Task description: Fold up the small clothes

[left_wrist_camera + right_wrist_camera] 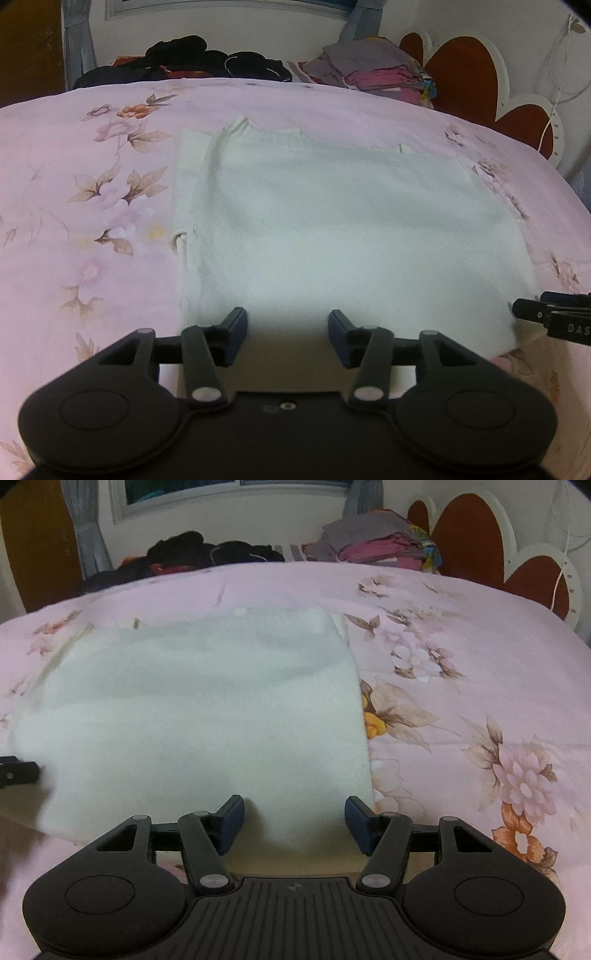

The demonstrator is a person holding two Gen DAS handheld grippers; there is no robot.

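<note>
Big pink floral bedspread [92, 206] filling most of both views, with a heart-shaped headboard [476, 542] at the far right. Far edge: a dark heap of unfolded clothes [192, 62] on the left, a neat folded stack [376, 542] on the right.

Middle of the bed: a white knit garment [332, 229] lying flat, already doubled into a rough rectangle, with a narrow strip of it poking out along the left side. Near hem right at both tools.

Looks like mid-fold, lining up to take the near edge and carry it toward the far edge. Next move probably calls for both tools dropping onto the near corners, pinching through all layers evenly, then lifting together so nothing skews.

Left gripper [288, 338] low over the near-left part of the hem, pointing far, jaws spread wide, nothing in them. Right gripper [293, 823] same deal over the near-right corner, spread wide, empty, right finger just at the garment's right edge. Level with each other, well apart.
</note>
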